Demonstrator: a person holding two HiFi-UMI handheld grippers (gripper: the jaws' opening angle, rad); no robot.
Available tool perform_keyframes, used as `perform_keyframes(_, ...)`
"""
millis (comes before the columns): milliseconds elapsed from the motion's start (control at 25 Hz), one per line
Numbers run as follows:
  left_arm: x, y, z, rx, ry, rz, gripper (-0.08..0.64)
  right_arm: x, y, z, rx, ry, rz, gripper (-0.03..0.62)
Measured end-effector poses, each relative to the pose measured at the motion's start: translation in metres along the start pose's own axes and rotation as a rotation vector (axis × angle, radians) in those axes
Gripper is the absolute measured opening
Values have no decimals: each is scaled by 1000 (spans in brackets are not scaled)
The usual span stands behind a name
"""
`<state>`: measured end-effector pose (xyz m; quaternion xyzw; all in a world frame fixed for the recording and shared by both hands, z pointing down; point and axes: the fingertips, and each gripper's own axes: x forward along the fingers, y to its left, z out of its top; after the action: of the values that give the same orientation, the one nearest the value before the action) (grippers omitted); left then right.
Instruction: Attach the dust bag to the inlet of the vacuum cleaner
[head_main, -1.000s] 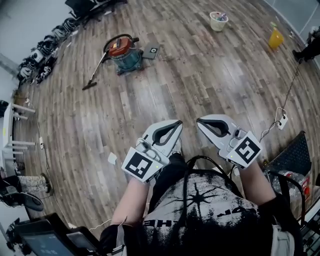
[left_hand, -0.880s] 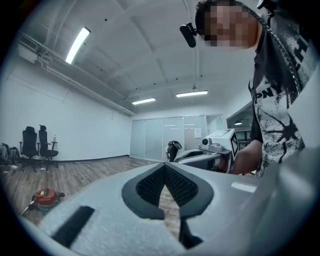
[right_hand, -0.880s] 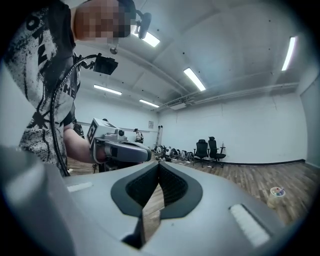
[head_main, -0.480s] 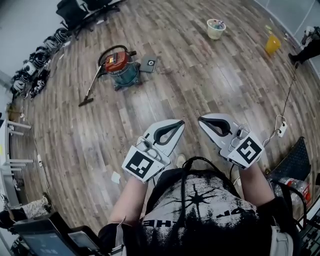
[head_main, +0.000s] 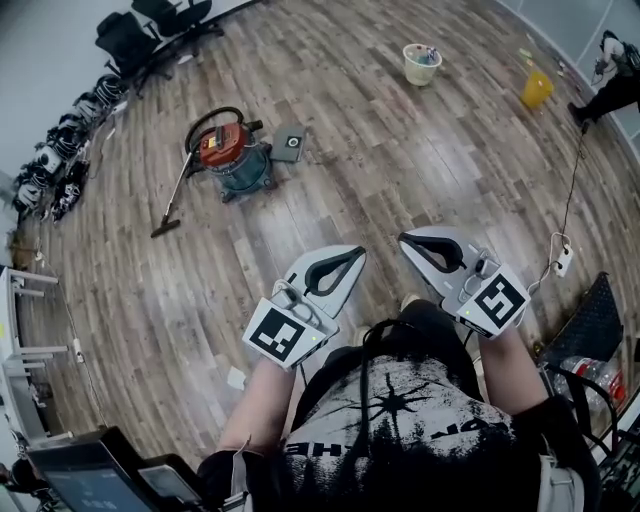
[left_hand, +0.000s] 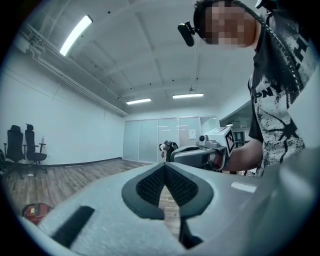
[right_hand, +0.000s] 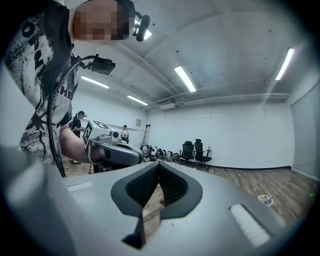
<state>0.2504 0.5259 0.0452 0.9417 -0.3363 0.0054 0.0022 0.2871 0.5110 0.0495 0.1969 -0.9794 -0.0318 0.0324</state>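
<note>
The red and teal vacuum cleaner (head_main: 228, 160) stands on the wooden floor far ahead, its hose and wand (head_main: 166, 208) trailing to the left. A flat grey square item (head_main: 290, 143) lies just right of it; I cannot tell whether it is the dust bag. My left gripper (head_main: 355, 255) and right gripper (head_main: 408, 243) are held side by side in front of the person's chest, both shut with nothing between the jaws. In the left gripper view the shut jaws (left_hand: 164, 167) point across the room, with the vacuum (left_hand: 35, 211) low at the left. The right gripper (right_hand: 159, 165) is likewise shut and empty.
A white bucket (head_main: 420, 63) and an orange container (head_main: 537, 88) stand at the far right. Office chairs (head_main: 140, 30) and a row of gear (head_main: 60, 150) line the left wall. A power strip on a cable (head_main: 562, 260) and a black basket (head_main: 590, 315) lie at the right.
The vacuum cleaner has slid down and left in the head view as the person walks toward it. Both grippers stay shut and side by side.
</note>
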Motion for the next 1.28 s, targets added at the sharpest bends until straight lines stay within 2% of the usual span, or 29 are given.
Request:
perform_keyframes(200, 39, 32, -5, 3, 7, -2, 3, 15, -42, -5, 6, -19, 29, 8)
perform_keyframes(400, 89, 73, -22, -5, 59, 27, 3, 33, -112, -16, 6, -36, 51, 8)
perform_keyframes(600, 151, 127, -11, -20, 29, 99, 3, 50, -189, -16, 21, -21, 122, 8)
perform_keyframes(760, 190, 171, -17, -47, 108, 171, 3, 62, -241, -3, 10, -55, 206, 8)
perform_keyframes(880, 221, 196, -14, -53, 102, 193, 3, 67, -278, -7, 19, -54, 232, 8)
perform_keyframes(960, 241, 208, -12, -50, 84, 198, 3, 70, -296, -10, 27, -64, 247, 8)
perform_keyframes(1120, 265, 224, -23, -80, 118, 233, 3, 75, -323, -21, 51, -65, 284, 8)
perform_keyframes(1280, 279, 240, -24, -78, 119, 255, 3, 86, -342, -25, 55, -65, 317, 8)
